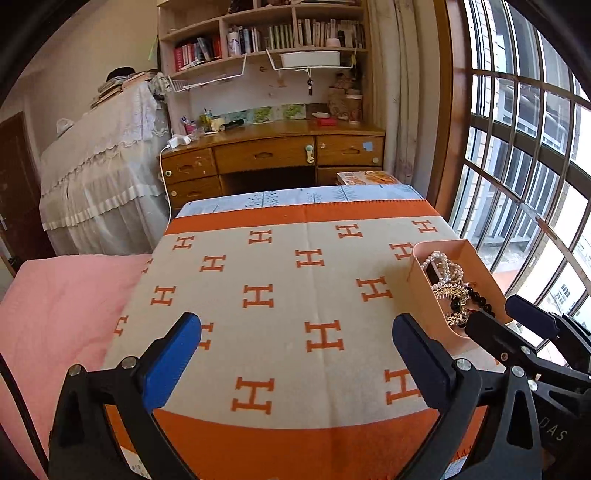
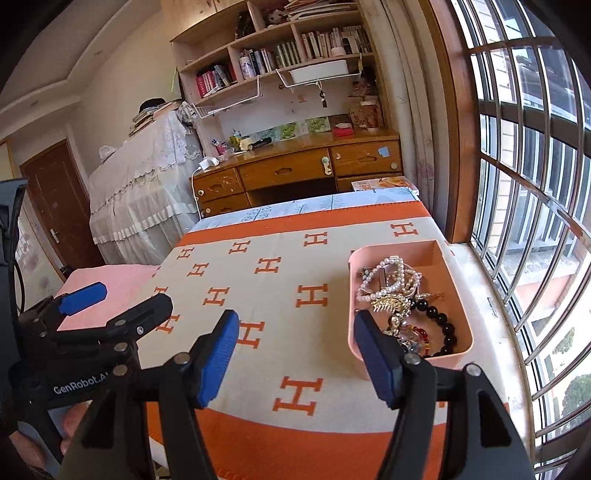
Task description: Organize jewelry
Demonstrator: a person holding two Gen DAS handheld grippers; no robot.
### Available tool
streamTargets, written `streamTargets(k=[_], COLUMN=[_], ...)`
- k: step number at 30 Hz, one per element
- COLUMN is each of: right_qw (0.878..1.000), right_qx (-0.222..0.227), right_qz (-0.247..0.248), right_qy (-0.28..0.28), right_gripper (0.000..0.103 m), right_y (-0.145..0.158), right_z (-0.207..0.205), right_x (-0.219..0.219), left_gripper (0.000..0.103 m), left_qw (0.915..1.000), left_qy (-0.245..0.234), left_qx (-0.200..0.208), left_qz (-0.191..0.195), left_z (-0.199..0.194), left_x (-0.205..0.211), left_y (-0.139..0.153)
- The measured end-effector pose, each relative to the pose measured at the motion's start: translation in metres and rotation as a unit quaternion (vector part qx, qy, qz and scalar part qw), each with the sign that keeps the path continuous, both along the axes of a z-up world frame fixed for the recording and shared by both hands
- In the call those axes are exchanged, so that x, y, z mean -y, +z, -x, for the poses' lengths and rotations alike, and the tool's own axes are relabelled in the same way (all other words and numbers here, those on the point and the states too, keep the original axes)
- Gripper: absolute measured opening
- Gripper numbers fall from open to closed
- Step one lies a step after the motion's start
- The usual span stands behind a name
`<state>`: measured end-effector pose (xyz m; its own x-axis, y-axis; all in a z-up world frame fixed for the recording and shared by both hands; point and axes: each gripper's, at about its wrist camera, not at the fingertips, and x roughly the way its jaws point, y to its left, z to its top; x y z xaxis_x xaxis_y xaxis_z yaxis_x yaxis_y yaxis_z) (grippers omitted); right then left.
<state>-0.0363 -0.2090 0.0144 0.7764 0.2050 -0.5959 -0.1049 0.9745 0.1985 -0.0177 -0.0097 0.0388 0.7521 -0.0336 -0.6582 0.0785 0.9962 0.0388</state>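
A pink tray [image 2: 448, 266] sits at the right edge of the table, on an orange and cream cloth with H marks [image 1: 280, 280]. It holds a tangled pile of jewelry: a white pearl bracelet [image 2: 384, 275], a gold comb-shaped piece [image 2: 389, 304] and a black bead bracelet [image 2: 441, 325]. The tray [image 1: 439, 247] and jewelry [image 1: 448, 284] also show in the left wrist view. My left gripper [image 1: 295, 354] is open and empty above the cloth, left of the tray. My right gripper [image 2: 295, 356] is open and empty, its right finger beside the tray's near left corner.
A wooden desk [image 1: 273, 147] with drawers and a bookshelf [image 1: 258, 33] stand beyond the table. A lace-covered piece of furniture [image 1: 99, 170] is at the left. A pink bed [image 1: 55, 314] borders the table's left. A barred window [image 2: 535, 184] runs along the right.
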Motion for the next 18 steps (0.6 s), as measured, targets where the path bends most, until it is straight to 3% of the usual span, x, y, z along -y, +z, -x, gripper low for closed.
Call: streamTargets(k=[18], right_qw=[0.999], right_qx=[0.03], right_qz=[0.023], right_qy=[0.005], right_gripper=[0.066], right_y=[0.023], right_z=[0.041], right_x=[-0.042], left_gripper=[0.102], left_qw=[0.9983], left_qy=[0.036], left_qx=[0.033], left_qz=[0.031], left_z=[0.048], left_x=[-0.041], left_y=[0.012])
